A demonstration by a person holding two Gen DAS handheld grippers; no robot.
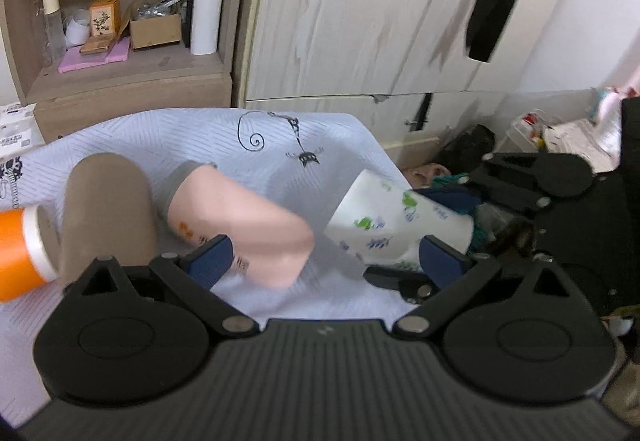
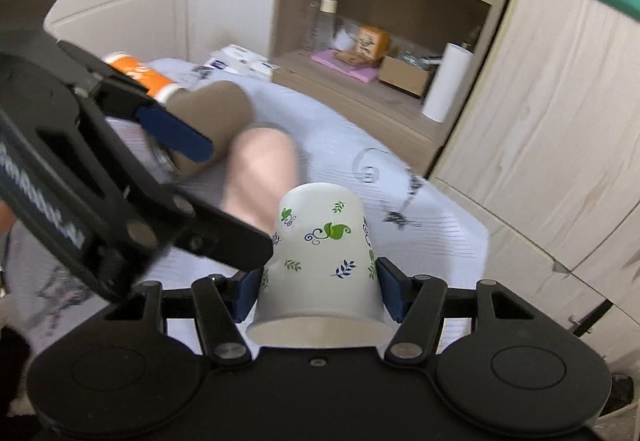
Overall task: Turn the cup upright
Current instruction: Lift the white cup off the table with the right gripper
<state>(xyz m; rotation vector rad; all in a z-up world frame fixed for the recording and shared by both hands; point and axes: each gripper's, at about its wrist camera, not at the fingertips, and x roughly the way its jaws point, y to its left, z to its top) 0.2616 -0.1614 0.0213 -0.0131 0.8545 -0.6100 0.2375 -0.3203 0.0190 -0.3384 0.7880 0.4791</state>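
A white paper cup with green and blue leaf prints point(image 2: 320, 265) sits between my right gripper's blue pads point(image 2: 248, 291), which press its sides; its open mouth faces the camera and its base points away. The right gripper point(image 2: 320, 291) holds it above the pale blue cloth point(image 2: 420, 233). The same cup shows in the left wrist view point(image 1: 396, 225), tilted at the cloth's right edge. My left gripper point(image 1: 328, 261) is open and empty, its blue pads point(image 1: 210, 259) wide apart. A pink cup point(image 1: 240, 221), a tan cup point(image 1: 106, 209) and an orange cup point(image 1: 20, 253) lie on their sides.
A wooden shelf unit point(image 1: 120, 77) with boxes, a bottle and a white paper roll point(image 1: 207, 15) stands behind the cloth. Pale wood-grain cupboard doors point(image 1: 380, 9) are to the right. Clutter lies on the floor at the right point(image 1: 560, 137).
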